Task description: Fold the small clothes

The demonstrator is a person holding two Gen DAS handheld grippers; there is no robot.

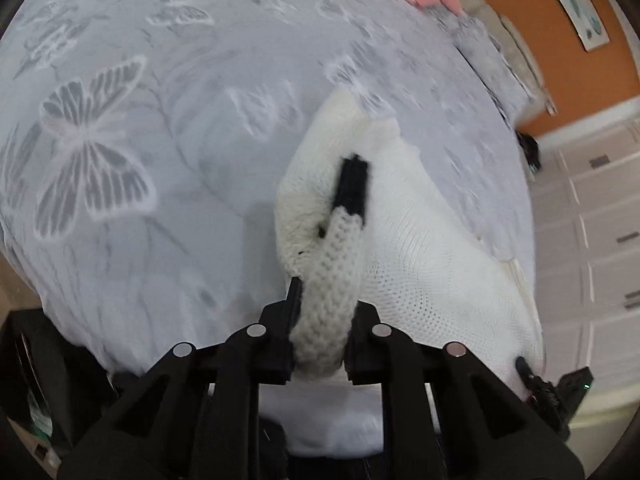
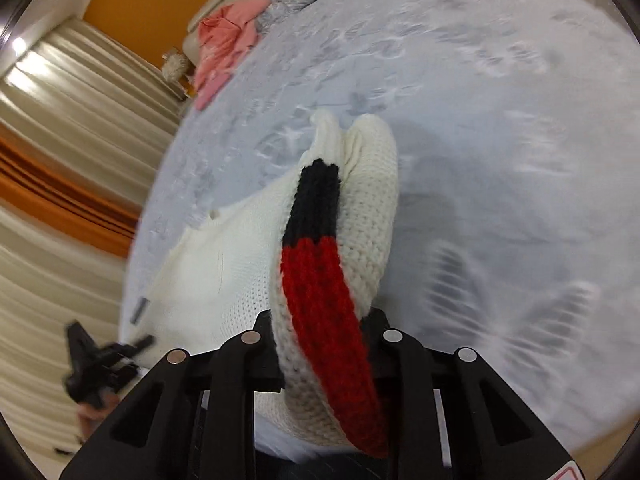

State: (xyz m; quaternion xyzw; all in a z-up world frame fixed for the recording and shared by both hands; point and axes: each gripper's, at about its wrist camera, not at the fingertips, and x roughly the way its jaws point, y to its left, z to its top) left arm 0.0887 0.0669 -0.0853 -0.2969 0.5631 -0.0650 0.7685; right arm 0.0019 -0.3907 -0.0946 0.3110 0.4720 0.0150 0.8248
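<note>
A small cream knitted sweater [image 1: 416, 240] with black and red bands hangs over the bed, held up at two points. My left gripper [image 1: 320, 320] is shut on a cream ribbed edge of it with a black band further out. My right gripper [image 2: 324, 332] is shut on another ribbed edge [image 2: 320, 280] with red and black stripes. The body of the sweater [image 2: 224, 264] stretches between the two grippers. Each gripper shows small in the other's view: the right one [image 1: 548, 392] at the lower right, the left one [image 2: 100, 360] at the lower left.
The bed has a pale grey cover with butterfly prints [image 1: 120, 120]. A pink garment [image 2: 228, 44] lies at the far end of the bed near pillows. White drawers [image 1: 600, 220] stand beside the bed. Curtains [image 2: 60, 160] and an orange wall are on the other side.
</note>
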